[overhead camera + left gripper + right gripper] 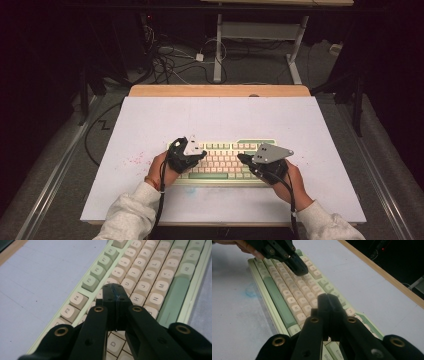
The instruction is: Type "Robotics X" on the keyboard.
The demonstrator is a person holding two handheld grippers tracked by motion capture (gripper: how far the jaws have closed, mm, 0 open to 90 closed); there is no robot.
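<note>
A keyboard [222, 162] with cream keys and a pale green frame lies on the white table top [220, 120], near the front. My left gripper [201, 154] is over its left half, jaws shut with nothing between them. In the left gripper view the shut tips [115, 290] sit just above the keys by the H and U of the keyboard [150, 267]. My right gripper [242, 158] is over the right half, also shut and empty. Its tips [327, 298] hover low above the right-hand keys of the keyboard [287, 295], with the left gripper [299, 270] farther off. Whether either tip touches a key is unclear.
A wooden strip [220, 90] edges the table's far side. Pink specks [135, 160] mark the surface left of the keyboard, and a blue smudge [250, 292] lies in front of it. Cables [170, 60] and desk legs [218, 50] are on the floor beyond.
</note>
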